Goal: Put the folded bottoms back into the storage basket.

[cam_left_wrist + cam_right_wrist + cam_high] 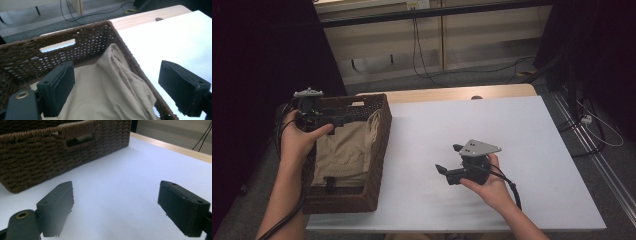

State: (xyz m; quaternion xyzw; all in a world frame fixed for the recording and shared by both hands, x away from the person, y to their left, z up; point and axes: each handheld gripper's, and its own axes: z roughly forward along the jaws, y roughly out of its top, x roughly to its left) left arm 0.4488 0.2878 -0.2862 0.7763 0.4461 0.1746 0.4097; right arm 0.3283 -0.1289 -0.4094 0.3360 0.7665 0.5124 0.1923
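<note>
A brown wicker basket [382, 140] stands at the left end of the white table [512, 130]. A beige cloth [344, 147] lies crumpled in it, bunched up against the right wall. My left gripper [354, 114] hangs over the basket's far end and points right. In the left gripper view its jaws [123, 87] stand open above the cloth [112, 82] and the basket's rim [95, 37], with nothing between them. My right gripper [448, 158] hovers low over the table's middle and points left at the basket [50, 157]. Its jaws [122, 205] are open and hold nothing.
A small dark item [329, 181] rests on the cloth near the basket's front. A strip of wooden tabletop [452, 93] shows behind the white surface. Cables [422, 60] run across the floor beyond, and dark curtains flank both sides.
</note>
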